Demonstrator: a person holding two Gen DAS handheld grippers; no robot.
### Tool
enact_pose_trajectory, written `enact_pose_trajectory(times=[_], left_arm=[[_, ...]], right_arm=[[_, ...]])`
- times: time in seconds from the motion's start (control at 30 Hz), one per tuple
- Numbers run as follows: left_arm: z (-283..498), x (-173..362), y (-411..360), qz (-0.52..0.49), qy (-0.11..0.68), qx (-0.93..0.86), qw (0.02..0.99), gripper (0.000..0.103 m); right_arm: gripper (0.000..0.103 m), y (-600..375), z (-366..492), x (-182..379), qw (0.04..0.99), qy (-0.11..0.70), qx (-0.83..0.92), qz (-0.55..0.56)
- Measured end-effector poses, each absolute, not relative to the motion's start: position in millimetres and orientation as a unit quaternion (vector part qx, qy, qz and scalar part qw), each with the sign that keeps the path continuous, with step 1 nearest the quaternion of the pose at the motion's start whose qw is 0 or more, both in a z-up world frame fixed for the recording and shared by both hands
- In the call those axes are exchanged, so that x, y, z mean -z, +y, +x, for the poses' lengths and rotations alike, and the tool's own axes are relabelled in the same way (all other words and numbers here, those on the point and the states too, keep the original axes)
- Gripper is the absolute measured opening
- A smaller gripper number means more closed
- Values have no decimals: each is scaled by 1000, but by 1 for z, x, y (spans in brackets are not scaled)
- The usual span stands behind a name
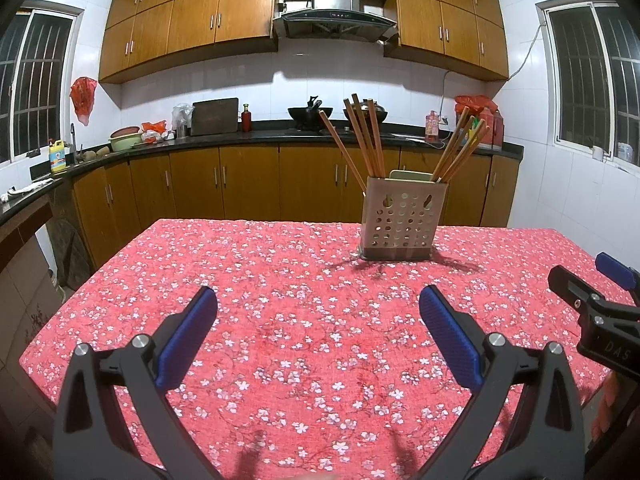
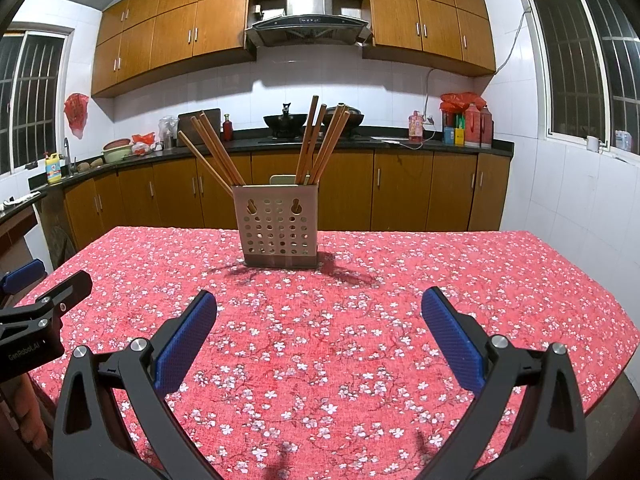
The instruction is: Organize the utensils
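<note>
Wooden chopsticks stand splayed upward in the holder; both tools gape wide, empty.

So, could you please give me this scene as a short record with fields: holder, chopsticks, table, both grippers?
holder: perforated utensil holder, upright on the table
chopsticks: wooden chopsticks in two bunches, leaning left and right inside the holder
table: red floral tablecloth, no loose utensils visible
left gripper: open, empty, above the cloth
right gripper: open, empty, above the cloth
</note>
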State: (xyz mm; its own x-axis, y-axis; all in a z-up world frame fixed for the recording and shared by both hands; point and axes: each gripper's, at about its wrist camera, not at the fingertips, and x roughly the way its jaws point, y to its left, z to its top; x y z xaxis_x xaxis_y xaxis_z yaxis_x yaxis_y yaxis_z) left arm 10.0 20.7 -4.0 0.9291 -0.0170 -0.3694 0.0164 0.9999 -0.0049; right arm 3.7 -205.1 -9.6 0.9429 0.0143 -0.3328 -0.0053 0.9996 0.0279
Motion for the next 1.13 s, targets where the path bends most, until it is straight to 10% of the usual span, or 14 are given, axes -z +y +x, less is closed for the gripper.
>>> enact_pose_trajectory(times=[1.13], left_arm=[[15,7,29,-2,197,10,980,99]], right_arm=[[101,-204,7,10,984,175,-6,18]])
